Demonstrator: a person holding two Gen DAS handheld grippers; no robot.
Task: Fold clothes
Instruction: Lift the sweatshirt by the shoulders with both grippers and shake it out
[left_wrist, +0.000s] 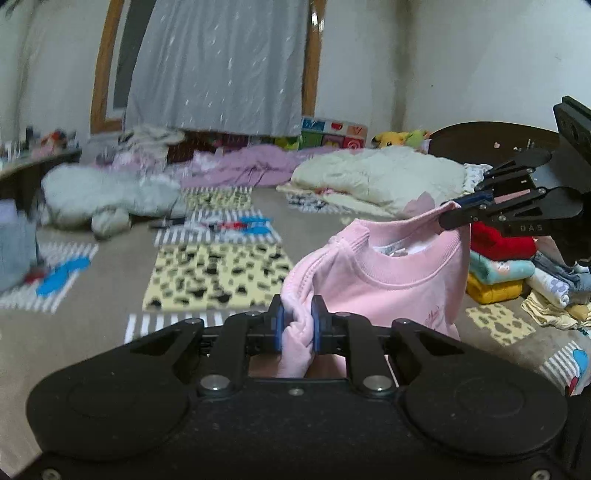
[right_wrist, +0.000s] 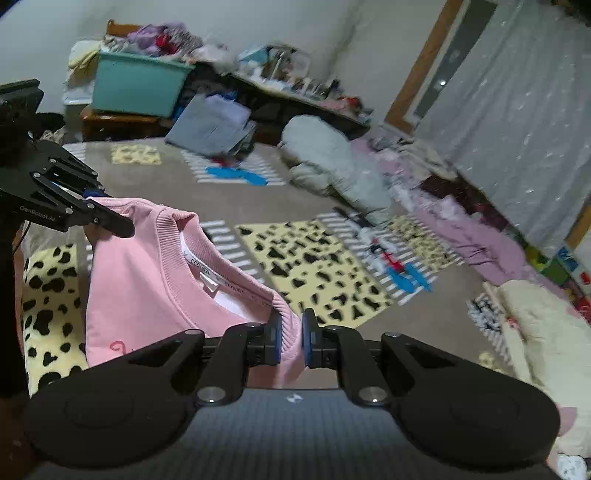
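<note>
Left gripper (left_wrist: 298, 320) pinched pink sweatshirt (left_wrist: 399, 291) shoulder, right gripper (right_wrist: 290, 338) clamped its ribbed collar, garment hung between them above patterned bedspread (right_wrist: 317, 269).

Home bedroom, patterned bedspread (left_wrist: 218, 273), rumpled quilts (left_wrist: 376, 177), plush toy (left_wrist: 391, 139), curtain (left_wrist: 218, 66), folded clothes stack (left_wrist: 502, 266)

Bed (left_wrist: 110, 332), covered by a grey-brown patchwork spread with yellow black-spotted panels (left_wrist: 218, 275) and grey-striped panels. Lying directly on it: a pale grey bundle (left_wrist: 107, 195) at 10 o'clock, a lilac blanket (left_wrist: 243, 164) at 12 o'clock, a cream quilt (left_wrist: 376, 177) at 1 o'clock, and a stack of folded clothes (left_wrist: 498, 266) at 3 o'clock.
</note>
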